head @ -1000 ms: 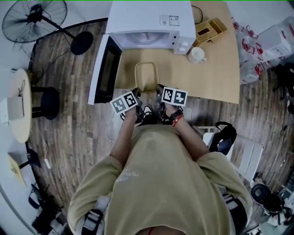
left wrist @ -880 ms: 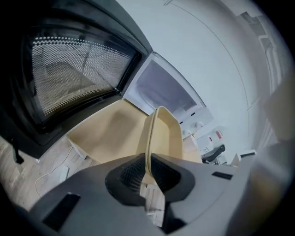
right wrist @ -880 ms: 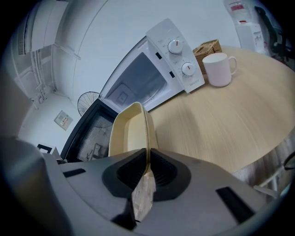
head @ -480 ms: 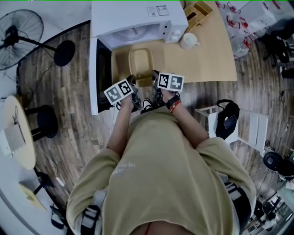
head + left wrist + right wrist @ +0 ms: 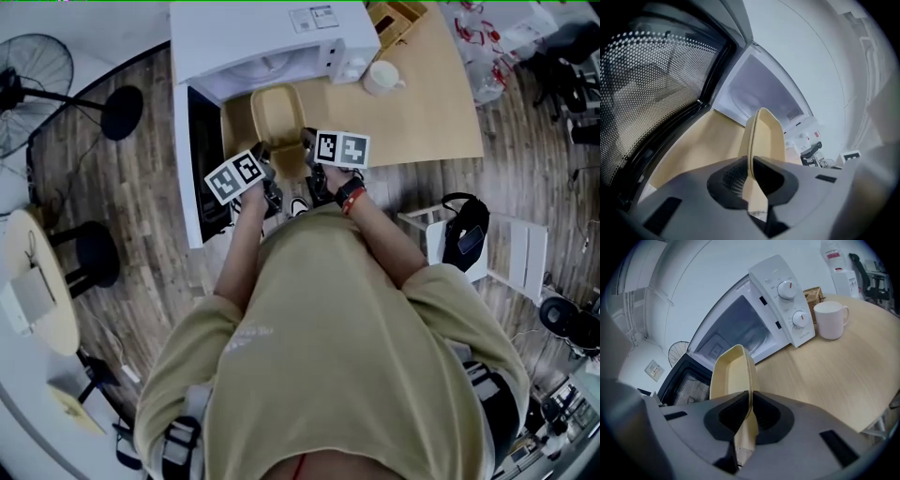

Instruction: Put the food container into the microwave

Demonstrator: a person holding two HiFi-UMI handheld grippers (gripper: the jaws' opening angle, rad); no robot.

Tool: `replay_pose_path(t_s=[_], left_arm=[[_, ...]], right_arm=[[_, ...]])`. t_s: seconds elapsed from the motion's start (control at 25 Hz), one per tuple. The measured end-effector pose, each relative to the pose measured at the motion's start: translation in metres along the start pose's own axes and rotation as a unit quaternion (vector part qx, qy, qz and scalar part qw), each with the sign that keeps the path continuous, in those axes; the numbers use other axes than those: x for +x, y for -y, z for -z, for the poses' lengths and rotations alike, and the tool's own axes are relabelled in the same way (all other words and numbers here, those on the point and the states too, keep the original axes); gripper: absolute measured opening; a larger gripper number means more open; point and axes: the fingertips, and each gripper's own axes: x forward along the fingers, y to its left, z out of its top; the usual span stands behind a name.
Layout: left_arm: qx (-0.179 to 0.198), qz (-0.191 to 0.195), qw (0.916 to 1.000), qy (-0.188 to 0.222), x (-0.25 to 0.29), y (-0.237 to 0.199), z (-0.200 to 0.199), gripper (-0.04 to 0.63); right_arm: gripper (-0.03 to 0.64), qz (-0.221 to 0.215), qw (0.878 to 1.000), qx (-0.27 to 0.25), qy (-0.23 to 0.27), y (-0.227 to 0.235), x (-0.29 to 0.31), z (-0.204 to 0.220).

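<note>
A: Item 1, food container [image 5: 281, 114]?
B: Tan, rectangular, open-topped. It was over the wooden table [image 5: 422, 112], just in front of the microwave [image 5: 272, 37] cavity, not inside. Whether it touched the table could not be told.
A: Item 2, left gripper [image 5: 749, 177]?
B: Clenched on the container's near-left rim, with the thin wall pinched between its 2 jaws.
A: Item 3, right gripper [image 5: 749, 416]?
B: Likewise clamped on the rim, near-right side.
A: Microwave door [image 5: 200, 159]?
B: Swung fully open to the left.
A: Other stock?
B: 1 white mug [image 5: 830, 319] stood on the table, beside the microwave's 2 dials [image 5: 786, 288].
</note>
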Motion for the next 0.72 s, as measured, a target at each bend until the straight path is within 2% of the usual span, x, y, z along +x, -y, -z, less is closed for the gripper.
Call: replay_pose_path(t_s=[0.72], left_arm=[[-0.027, -0.013, 0.9993, 0.024, 0.034, 0.003, -0.054, 0.053]], right_arm=[[0.051, -0.017, 0.999, -0.025, -0.022, -0.008, 0.039, -0.058]])
